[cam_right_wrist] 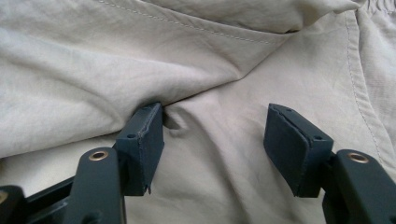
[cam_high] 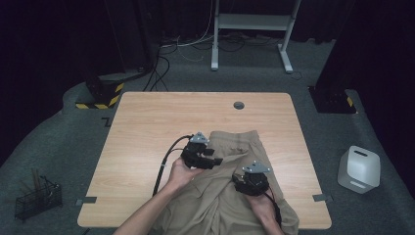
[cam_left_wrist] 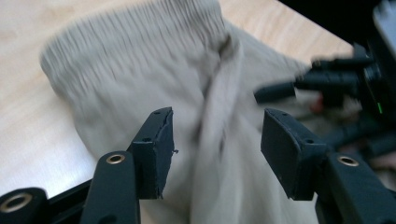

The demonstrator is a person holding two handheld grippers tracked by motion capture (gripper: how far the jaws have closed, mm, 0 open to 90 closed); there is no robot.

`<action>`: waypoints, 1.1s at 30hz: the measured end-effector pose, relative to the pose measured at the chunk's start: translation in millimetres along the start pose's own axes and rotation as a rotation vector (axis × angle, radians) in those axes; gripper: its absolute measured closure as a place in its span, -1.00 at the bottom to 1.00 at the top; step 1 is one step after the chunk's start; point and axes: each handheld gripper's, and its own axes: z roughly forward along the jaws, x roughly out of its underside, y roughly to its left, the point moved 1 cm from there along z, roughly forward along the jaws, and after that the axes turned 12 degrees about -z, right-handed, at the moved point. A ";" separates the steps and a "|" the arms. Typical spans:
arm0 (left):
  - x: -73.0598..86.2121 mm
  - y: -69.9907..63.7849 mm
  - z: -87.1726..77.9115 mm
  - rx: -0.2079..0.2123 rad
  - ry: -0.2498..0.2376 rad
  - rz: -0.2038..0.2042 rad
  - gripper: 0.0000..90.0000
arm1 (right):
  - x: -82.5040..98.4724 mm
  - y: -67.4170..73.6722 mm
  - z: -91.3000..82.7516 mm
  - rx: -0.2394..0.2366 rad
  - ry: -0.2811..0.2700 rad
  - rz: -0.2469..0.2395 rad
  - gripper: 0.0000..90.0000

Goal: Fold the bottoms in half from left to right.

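Khaki trousers (cam_high: 230, 196) on wooden table (cam_high: 147, 142) — left claw (cam_left_wrist: 217, 149), right claw (cam_right_wrist: 215, 144) both spread.

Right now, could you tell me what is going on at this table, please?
A person is working on a pair of beige trousers spread on the wooden table, with a gripper in each hand. The left gripper stands open above the ribbed waistband. The right gripper is open too, one jaw pressing into the fabric.
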 end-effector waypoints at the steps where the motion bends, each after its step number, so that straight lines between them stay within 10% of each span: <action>1: 6.2 -0.2 -0.1 0.005 0.003 -0.003 -0.03 | -0.5 -0.8 -0.7 -0.003 0.004 0.002 -0.16; 10: 36.9 -4.5 19.9 -0.011 0.023 -0.002 -0.06 | 0.8 -10.6 -24.3 0.029 -0.015 -0.002 -0.17; 17: 48.1 -8.4 38.2 -0.133 0.047 0.016 0.02 | 22.8 -25.2 -38.9 0.038 0.062 0.001 -0.21; 33: 40.1 9.5 34.7 -0.274 0.030 0.030 0.19 | 9.4 -24.6 -8.2 -0.006 0.044 0.003 -0.21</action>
